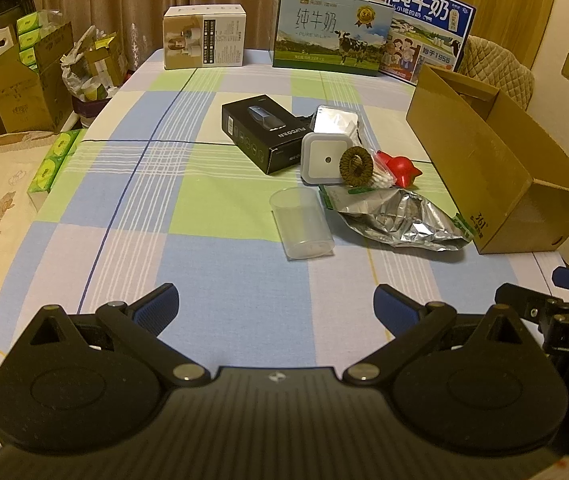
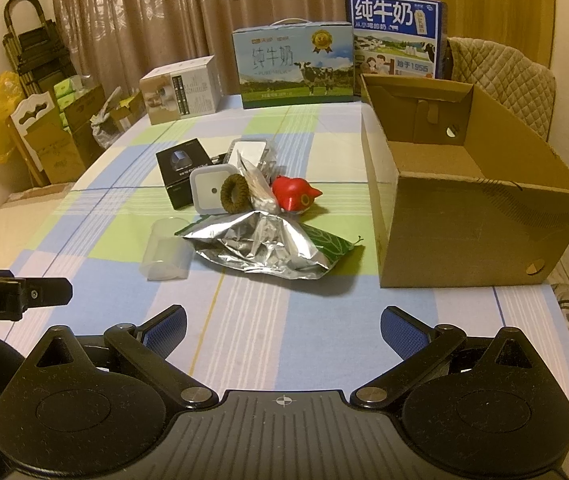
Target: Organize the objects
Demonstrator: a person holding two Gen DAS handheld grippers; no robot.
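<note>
Brown cardboard dominates both views: an open cardboard box (image 1: 496,152) on a checked tablecloth (image 1: 188,216), with the clutter heaped just to its left. From the left wrist camera, only the box's outer wall shows; a black carton (image 1: 262,136), a white square night light (image 1: 324,158), a woven brown ring (image 1: 357,165), a red bird toy (image 1: 400,168), a crumpled foil bag (image 1: 400,220) and a toppled clear plastic cup (image 1: 302,224) lie left of it, beyond the left gripper (image 1: 275,305), whose blue pads are spread wide on nothing. Two milk cartons (image 1: 330,36) stand behind the box. The right wrist camera looks into the box (image 2: 464,184), showing a bare interior; the foil bag (image 2: 268,248) lies between the box and the cup (image 2: 166,254), with the bird (image 2: 294,196) behind it. The right gripper (image 2: 283,326) hovers near the table's front edge, jaws apart and empty, well short of the heap.
</note>
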